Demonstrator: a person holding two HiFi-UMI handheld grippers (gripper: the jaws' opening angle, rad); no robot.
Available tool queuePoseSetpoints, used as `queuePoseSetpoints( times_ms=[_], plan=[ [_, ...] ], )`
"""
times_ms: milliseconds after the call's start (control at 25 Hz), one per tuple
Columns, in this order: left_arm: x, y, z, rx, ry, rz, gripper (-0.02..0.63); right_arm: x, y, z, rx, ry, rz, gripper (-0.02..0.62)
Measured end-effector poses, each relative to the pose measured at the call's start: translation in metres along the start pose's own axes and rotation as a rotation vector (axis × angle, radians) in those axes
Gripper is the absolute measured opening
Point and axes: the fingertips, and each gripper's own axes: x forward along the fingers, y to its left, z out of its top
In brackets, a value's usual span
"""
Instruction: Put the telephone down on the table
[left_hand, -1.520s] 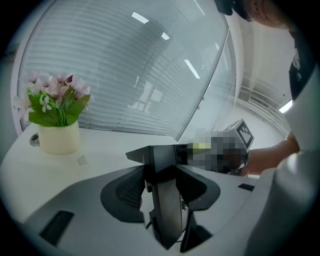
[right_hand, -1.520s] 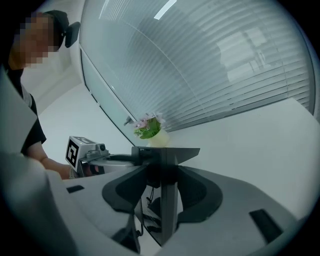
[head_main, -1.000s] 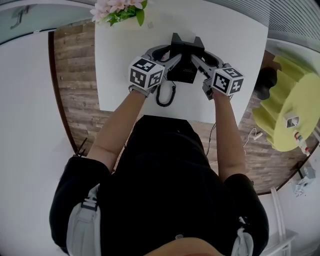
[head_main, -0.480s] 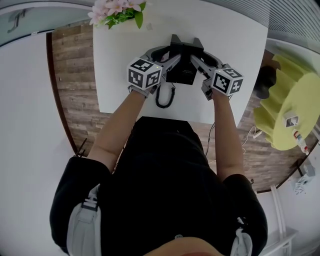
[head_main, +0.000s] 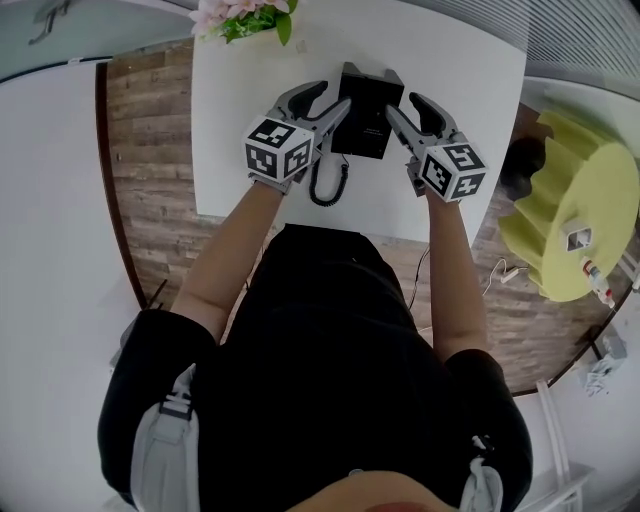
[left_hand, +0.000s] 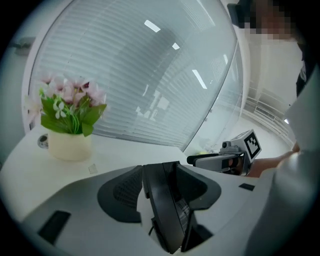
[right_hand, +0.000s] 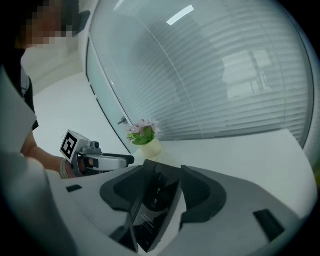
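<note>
The black telephone (head_main: 365, 108) lies on the white table (head_main: 455, 55), its coiled cord (head_main: 328, 186) trailing toward me. My left gripper (head_main: 335, 97) hangs at the telephone's left edge and my right gripper (head_main: 402, 104) at its right edge. Both have just been opening their jaws. In the left gripper view the telephone's edge (left_hand: 167, 215) stands between the spread pads (left_hand: 120, 200) with a gap beside it. The right gripper view shows the same, with the telephone (right_hand: 152, 210) loose between wide pads (right_hand: 200, 192). Each gripper sees the other across the telephone: the right gripper (left_hand: 202, 160) and the left gripper (right_hand: 122, 160).
A cream pot of pink flowers (head_main: 245, 18) stands at the table's far left corner. A yellow ribbed round object (head_main: 570, 200) sits off the table to the right. The near table edge runs just in front of my body. Glass walls with blinds surround the table.
Both grippers have risen slightly and their jaws have spread wider, letting go of the telephone's edges. The telephone stays in place on the table.
</note>
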Motion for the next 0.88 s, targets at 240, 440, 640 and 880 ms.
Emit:
queuePoseSetpoints(
  times_ms=[240,440,640,880],
  plan=[
    [-0.046,-0.06,0.044,0.229,-0.132,0.022,0.21,-0.049,0.055,0.044,-0.15,-0.165,0.044,0.228],
    [-0.089,-0.114,0.073,0.282,-0.237,-0.007,0.207,-0.104,0.11,0.069,-0.238,-0.316,0.109,0.172],
    [-0.13,-0.162,0.09,0.37,-0.325,0.014,0.087,-0.155,0.153,0.085,-0.308,-0.399,0.119,0.068],
    [-0.165,-0.205,0.094,0.407,-0.385,0.018,0.011,-0.194,0.197,0.097,-0.371,-0.448,0.157,0.038]
  ],
)
